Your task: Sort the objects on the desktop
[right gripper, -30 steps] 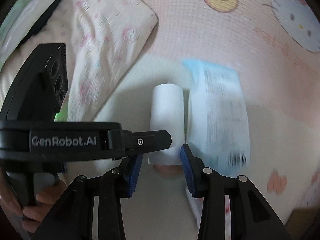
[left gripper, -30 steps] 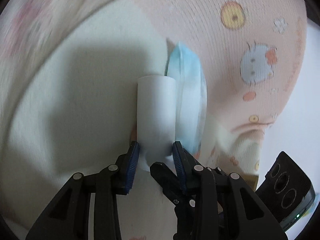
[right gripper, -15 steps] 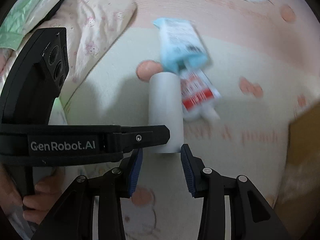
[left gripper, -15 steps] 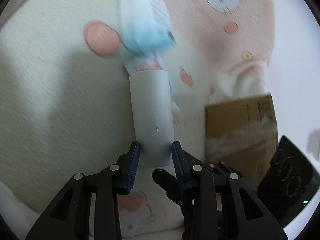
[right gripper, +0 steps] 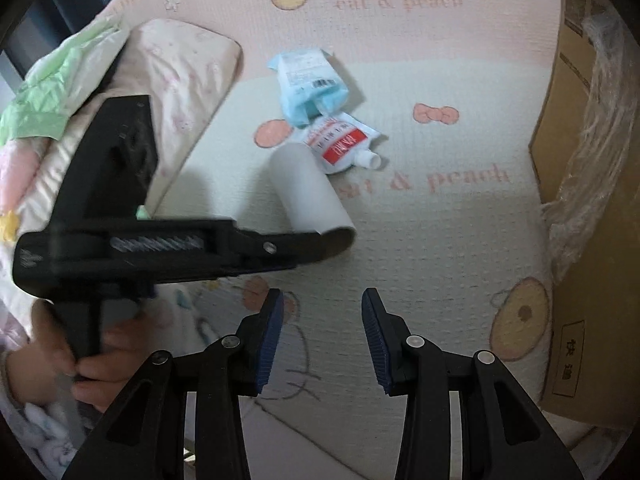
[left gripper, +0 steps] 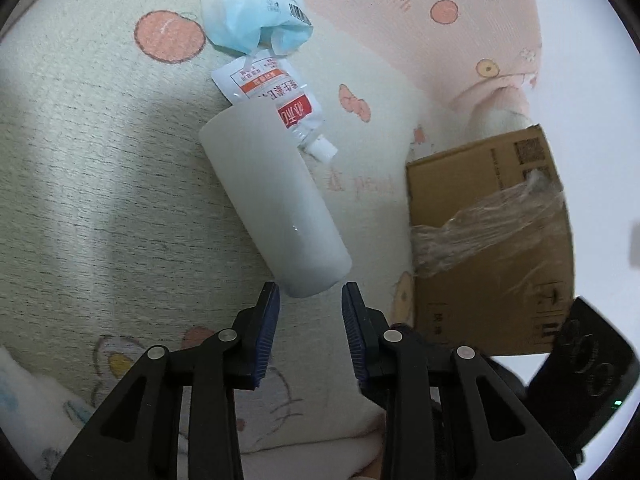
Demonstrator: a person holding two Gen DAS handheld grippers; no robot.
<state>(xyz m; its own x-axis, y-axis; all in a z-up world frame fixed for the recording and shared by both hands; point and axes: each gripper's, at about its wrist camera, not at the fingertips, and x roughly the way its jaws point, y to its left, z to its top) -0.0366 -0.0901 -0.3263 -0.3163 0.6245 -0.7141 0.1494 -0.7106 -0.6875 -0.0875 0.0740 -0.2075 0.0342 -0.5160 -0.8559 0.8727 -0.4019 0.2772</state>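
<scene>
lying on its side on the patterned mat [left gripper: 100,184], the white cup [left gripper: 276,208] points its near end toward the left tongs [left gripper: 310,300], whose jaws are closing with the cup's end just at their tips, the pads not pressing it. in the right wrist view the same cup [right gripper: 308,184] shows its open mouth under the left tongs' finger [right gripper: 280,246]. the right tongs [right gripper: 322,308] stand parted with nothing between them, near the cup. a red and white pouch [left gripper: 276,94] touches the cup's far end, and a light blue packet [left gripper: 256,12] lies just beyond it. a cardboard box [left gripper: 492,240] stands to the right. a hand [right gripper: 100,356] grips the left handle at the lower left beside bedding [right gripper: 176,72].
</scene>
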